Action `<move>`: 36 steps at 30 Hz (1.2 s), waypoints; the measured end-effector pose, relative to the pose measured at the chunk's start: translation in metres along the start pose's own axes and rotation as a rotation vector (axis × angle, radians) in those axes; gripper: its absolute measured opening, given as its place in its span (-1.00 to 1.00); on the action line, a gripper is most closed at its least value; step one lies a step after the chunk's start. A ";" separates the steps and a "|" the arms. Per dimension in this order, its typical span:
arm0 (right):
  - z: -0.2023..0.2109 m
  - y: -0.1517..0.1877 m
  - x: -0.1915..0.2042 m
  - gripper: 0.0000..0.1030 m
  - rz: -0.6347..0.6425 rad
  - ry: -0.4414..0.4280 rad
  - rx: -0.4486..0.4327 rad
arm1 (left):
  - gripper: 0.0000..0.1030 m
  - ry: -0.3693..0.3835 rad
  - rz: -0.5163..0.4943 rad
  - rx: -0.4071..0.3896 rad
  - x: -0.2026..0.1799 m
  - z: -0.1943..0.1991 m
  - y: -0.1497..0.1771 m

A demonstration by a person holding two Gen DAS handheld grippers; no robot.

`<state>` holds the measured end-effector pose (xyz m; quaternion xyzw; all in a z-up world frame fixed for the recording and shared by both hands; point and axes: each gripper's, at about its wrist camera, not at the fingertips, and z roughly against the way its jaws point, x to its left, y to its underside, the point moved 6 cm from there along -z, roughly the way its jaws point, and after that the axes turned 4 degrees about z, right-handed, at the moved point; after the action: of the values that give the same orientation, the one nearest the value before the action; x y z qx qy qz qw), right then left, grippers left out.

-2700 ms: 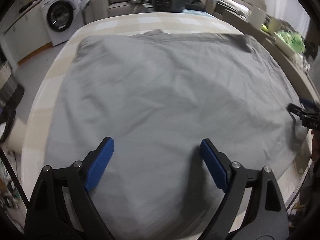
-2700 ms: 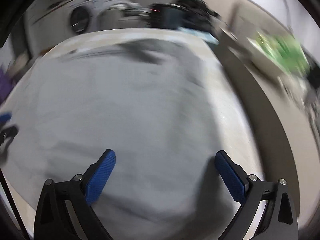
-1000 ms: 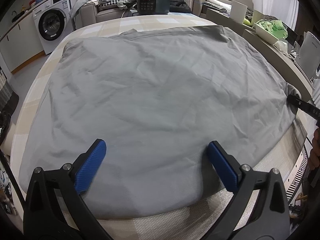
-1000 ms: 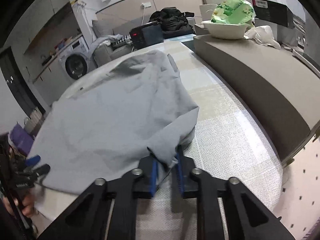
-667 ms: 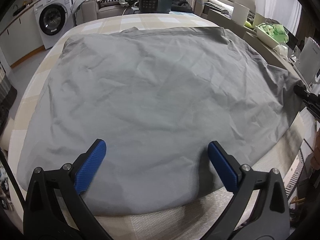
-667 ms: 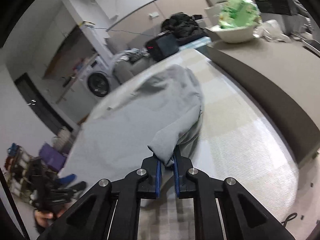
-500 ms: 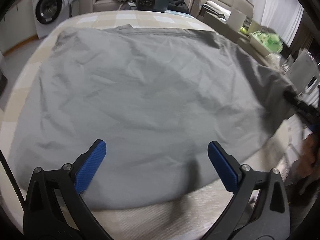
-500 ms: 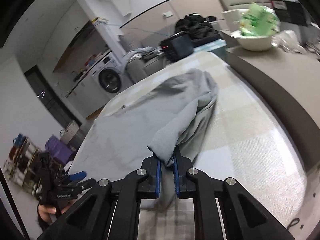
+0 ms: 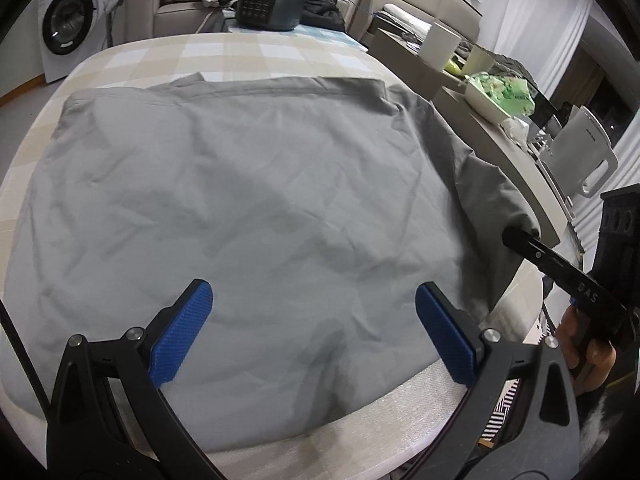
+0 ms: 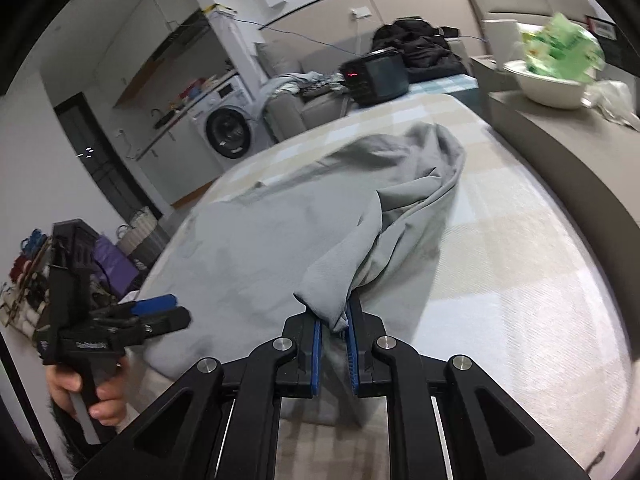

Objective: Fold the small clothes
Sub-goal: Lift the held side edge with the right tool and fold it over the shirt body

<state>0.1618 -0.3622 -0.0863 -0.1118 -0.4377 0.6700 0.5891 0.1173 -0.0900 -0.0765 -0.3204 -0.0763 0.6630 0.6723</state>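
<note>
A grey garment (image 9: 248, 200) lies spread over the beige checked table (image 9: 248, 52). My left gripper (image 9: 314, 332) hovers open above the garment's near edge, with nothing between its blue pads (image 9: 182, 332). My right gripper (image 10: 334, 316) is shut on the garment's right corner (image 10: 332, 280) and holds it off the table, so the cloth (image 10: 260, 248) drapes in a raised fold. In the left wrist view the right gripper (image 9: 520, 236) shows at the right edge with the lifted cloth at its tip. The right wrist view shows the left gripper (image 10: 168, 312) at the left, held by a hand (image 10: 92, 396).
A long grey counter (image 10: 560, 152) runs along the table's right side with a white bowl (image 10: 552, 88) of green stuff and a white kettle (image 9: 584, 152). A black appliance (image 9: 268, 4) with a red display, a sofa and a washing machine (image 9: 68, 20) stand beyond the far edge.
The right gripper, open at first, shut on the garment's right corner and lifted it off the table. The left gripper stayed open and drew back and upward.
</note>
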 end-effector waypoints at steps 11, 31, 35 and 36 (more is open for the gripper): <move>0.013 0.011 -0.035 -0.79 -0.080 0.015 0.001 | 0.95 0.040 0.080 0.047 0.009 -0.016 -0.001; -0.034 0.023 0.018 -0.79 0.112 -0.062 0.135 | 0.95 0.123 -0.111 0.048 -0.094 -0.056 -0.069; -0.034 0.024 0.018 -0.79 0.122 -0.061 0.136 | 0.95 0.172 -0.152 0.159 -0.126 -0.090 -0.069; -0.033 0.024 0.019 -0.79 0.124 -0.062 0.136 | 0.95 0.187 -0.151 0.183 -0.131 -0.097 -0.068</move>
<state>0.1618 -0.3290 -0.1157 -0.0778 -0.4015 0.7363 0.5391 0.2117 -0.2397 -0.0737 -0.3114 0.0235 0.5821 0.7508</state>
